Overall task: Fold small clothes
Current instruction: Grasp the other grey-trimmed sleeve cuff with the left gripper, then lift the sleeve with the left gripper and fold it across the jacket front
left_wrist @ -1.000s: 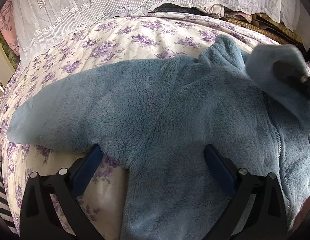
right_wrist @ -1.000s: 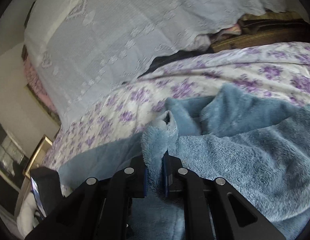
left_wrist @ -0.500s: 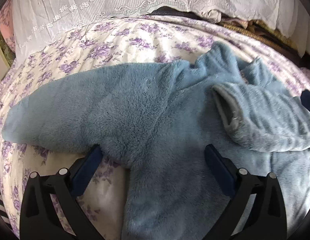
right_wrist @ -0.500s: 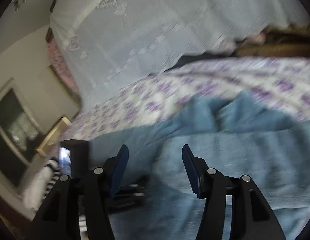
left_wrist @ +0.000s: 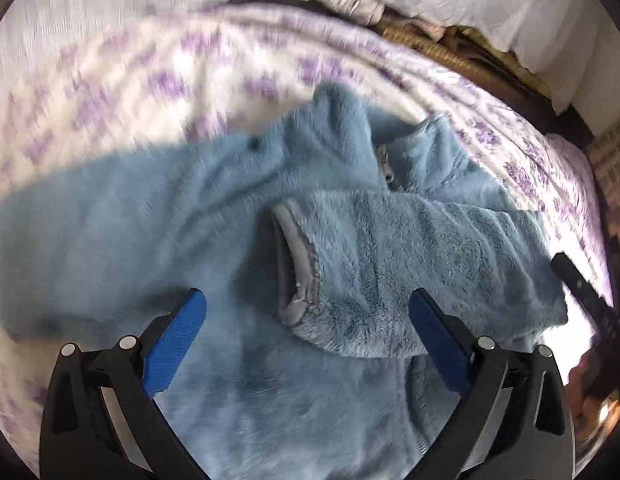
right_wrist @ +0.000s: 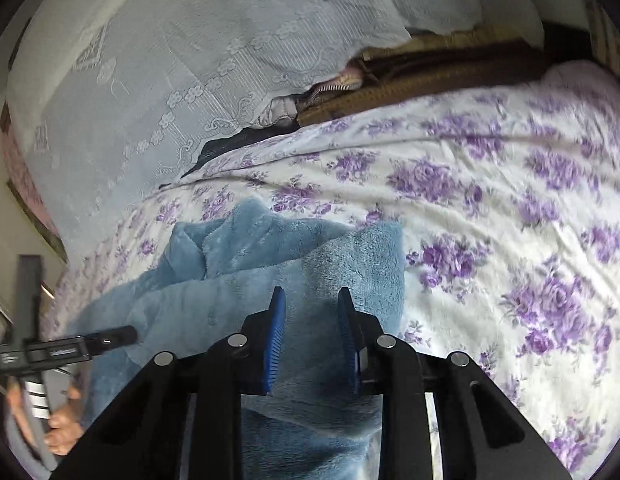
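Note:
A blue fleece zip jacket [left_wrist: 214, 216] lies spread on a bedspread with purple flowers [left_wrist: 238, 64]. Its right sleeve [left_wrist: 390, 264] is folded across the chest, the grey-lined cuff [left_wrist: 294, 264] at the middle. Its left sleeve [left_wrist: 62, 216] stretches out to the left. My left gripper [left_wrist: 306, 312] is open and empty, hovering over the jacket near the cuff. My right gripper [right_wrist: 310, 304] is open and empty above the jacket's right shoulder fold [right_wrist: 350, 256]. The left gripper's tool [right_wrist: 70, 344] and the hand holding it show at the left of the right wrist view.
A white lace cover [right_wrist: 190, 60] lies over piled bedding at the back of the bed. Brown and dark fabrics [right_wrist: 430, 76] show beneath it. The flowered bedspread [right_wrist: 510, 208] stretches to the right of the jacket. A wall is at far left.
My right gripper let go of the right sleeve cuff, laid across the chest, opened and drew back to the right shoulder. My left gripper swung right toward the cuff.

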